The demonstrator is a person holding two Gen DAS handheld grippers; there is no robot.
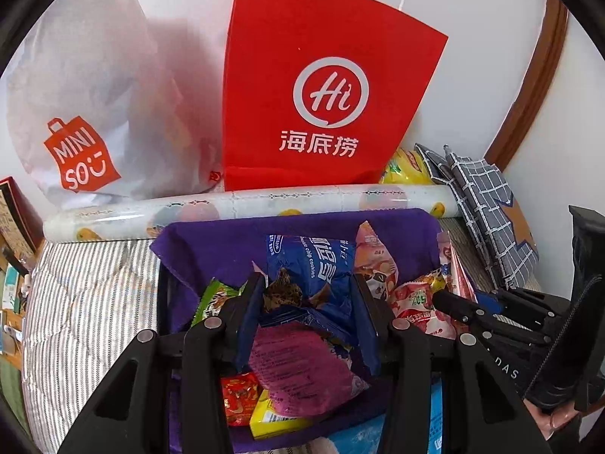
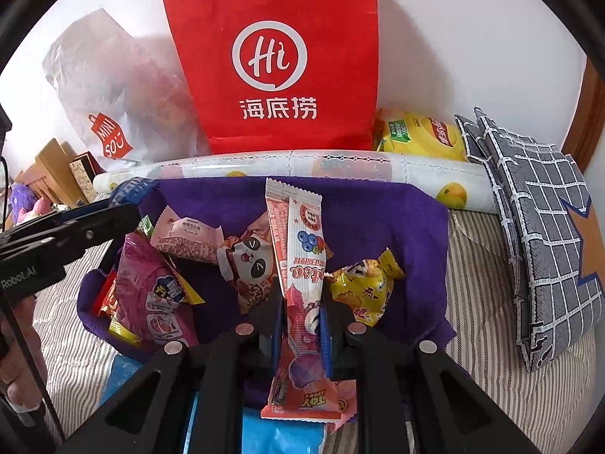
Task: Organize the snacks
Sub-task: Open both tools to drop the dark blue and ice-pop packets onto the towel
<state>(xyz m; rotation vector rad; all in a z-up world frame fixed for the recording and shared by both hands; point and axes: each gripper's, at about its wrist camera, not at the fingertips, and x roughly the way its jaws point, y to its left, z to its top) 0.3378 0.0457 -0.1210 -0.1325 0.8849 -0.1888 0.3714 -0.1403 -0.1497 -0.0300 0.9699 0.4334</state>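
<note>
Blue cookie packet (image 1: 314, 276) clamped between the left tool (image 1: 308, 283) fingers

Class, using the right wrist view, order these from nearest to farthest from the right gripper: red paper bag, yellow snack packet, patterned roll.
1. Yellow snack packet, just right of the right gripper.
2. Patterned roll, behind the purple cloth.
3. Red paper bag, against the wall.

Bright, even daylight; the red bag (image 1: 325, 87) throws a soft shadow on the wall (image 2: 472, 56). Fisheye bends straight lines, corners go black, and nearby wrappers blur slightly.
</note>
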